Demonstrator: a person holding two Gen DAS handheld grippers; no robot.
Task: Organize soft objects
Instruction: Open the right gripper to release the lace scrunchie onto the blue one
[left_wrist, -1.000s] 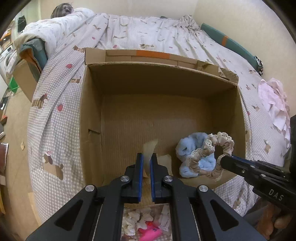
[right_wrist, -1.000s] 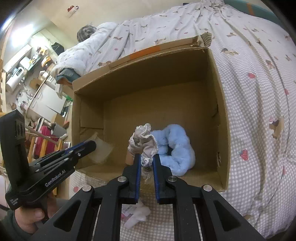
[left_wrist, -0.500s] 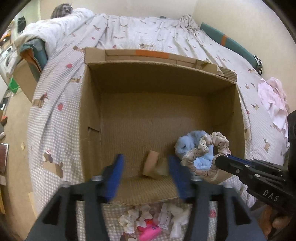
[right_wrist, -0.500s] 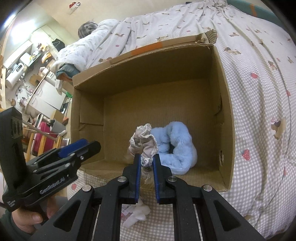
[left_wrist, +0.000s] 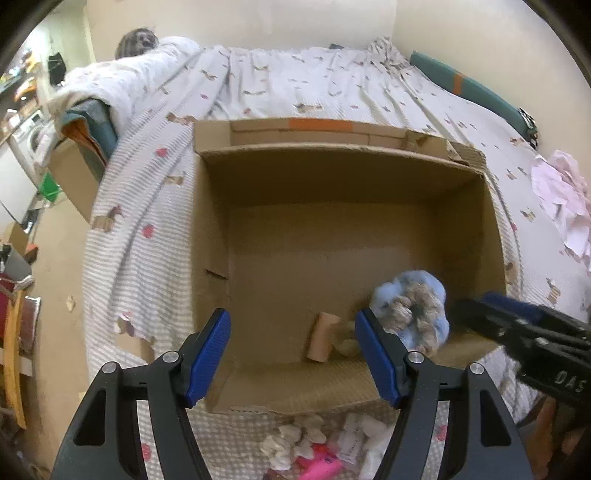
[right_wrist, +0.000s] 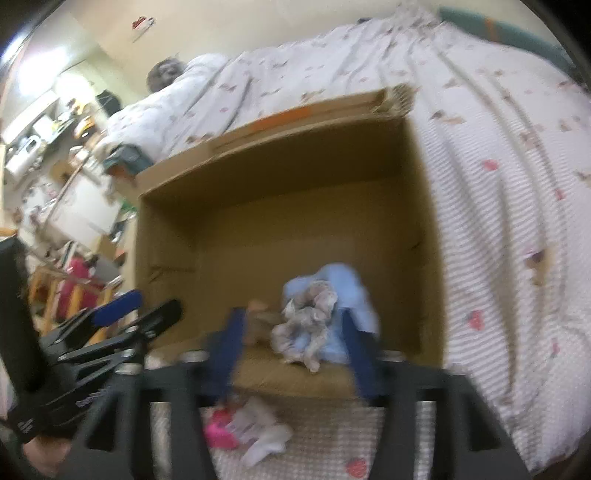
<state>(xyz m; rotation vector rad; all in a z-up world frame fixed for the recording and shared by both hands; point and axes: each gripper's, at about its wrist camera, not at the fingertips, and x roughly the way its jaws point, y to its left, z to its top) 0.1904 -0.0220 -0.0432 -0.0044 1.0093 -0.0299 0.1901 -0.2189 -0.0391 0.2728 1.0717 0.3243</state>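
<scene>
Your frilly beige scrunchie (right_wrist: 306, 325) on fluffy blue one (right_wrist: 347, 295), inside cardboard box (left_wrist: 332, 177), both your claws (left_wrist: 291, 350) (right_wrist: 291, 354) spread empty.

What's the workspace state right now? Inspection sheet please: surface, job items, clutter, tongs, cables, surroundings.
Surface: bed with checked animal-print cover.
Job's things: open cardboard box on the bed; beige lace scrunchie lies on a light blue fluffy item in the box's near right corner.
Clutter: cardboard tube inside the box; pink and white soft pieces on the cover in front of the box; pink cloth at far right.
Tongs: left tongs open, empty; right tongs open, blurred, scrunchie free.
Cables: nothing seen.
Surroundings: white duvet heap, wall, cluttered room at left.
</scene>
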